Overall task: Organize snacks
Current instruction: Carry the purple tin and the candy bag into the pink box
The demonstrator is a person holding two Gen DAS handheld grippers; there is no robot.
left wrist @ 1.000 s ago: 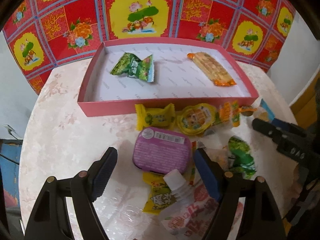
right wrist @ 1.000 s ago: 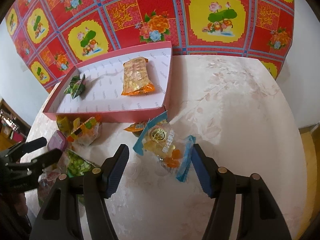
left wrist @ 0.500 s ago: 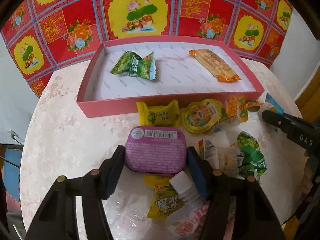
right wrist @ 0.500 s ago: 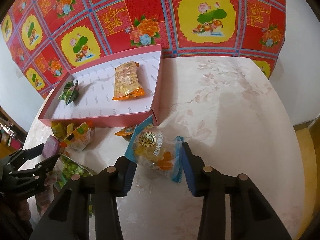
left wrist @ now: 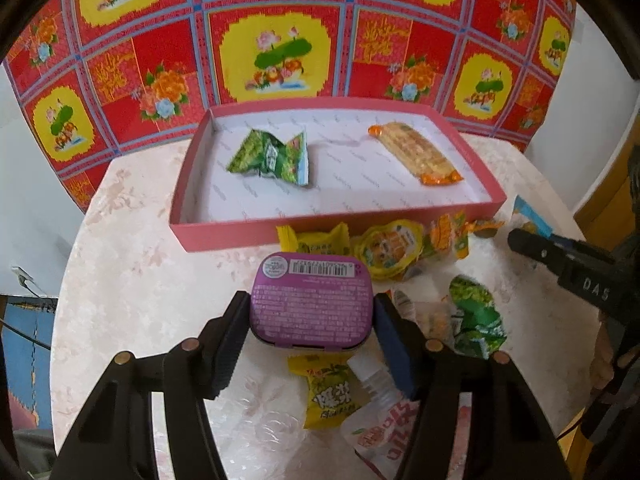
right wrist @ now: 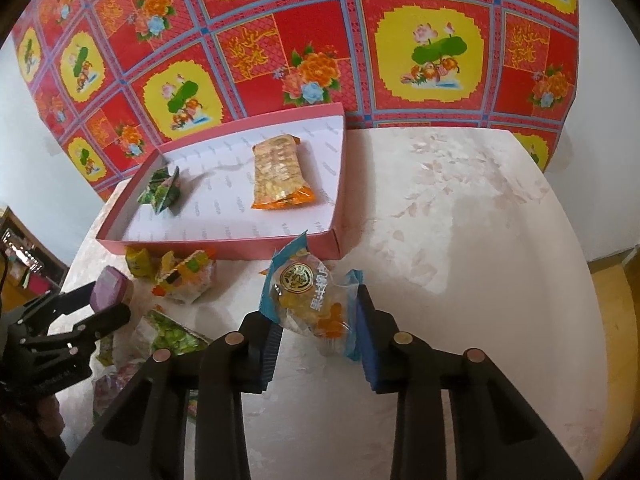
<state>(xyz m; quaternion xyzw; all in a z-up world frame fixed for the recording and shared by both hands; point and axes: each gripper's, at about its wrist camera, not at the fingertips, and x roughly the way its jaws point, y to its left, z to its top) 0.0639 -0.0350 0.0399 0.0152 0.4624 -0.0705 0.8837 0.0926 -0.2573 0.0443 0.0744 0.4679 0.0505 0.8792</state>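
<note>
We pinch the tin (left wrist: pixel 311 307) in the left tool (left wrist: pixel 310 334) and the pouch (right wrist: pixel 314 304) in the right tool (right wrist: pixel 318 332), both squeezed by their side edges for transfer into the tray (left wrist: pixel 224 236).

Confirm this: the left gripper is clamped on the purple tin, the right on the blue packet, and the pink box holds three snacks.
One thing is wrong: the pink box holds two snacks, not three: a green packet and an orange bar, as the left wrist view shows. The left gripper is on the purple tin, and the right gripper on the blue packet.
</note>
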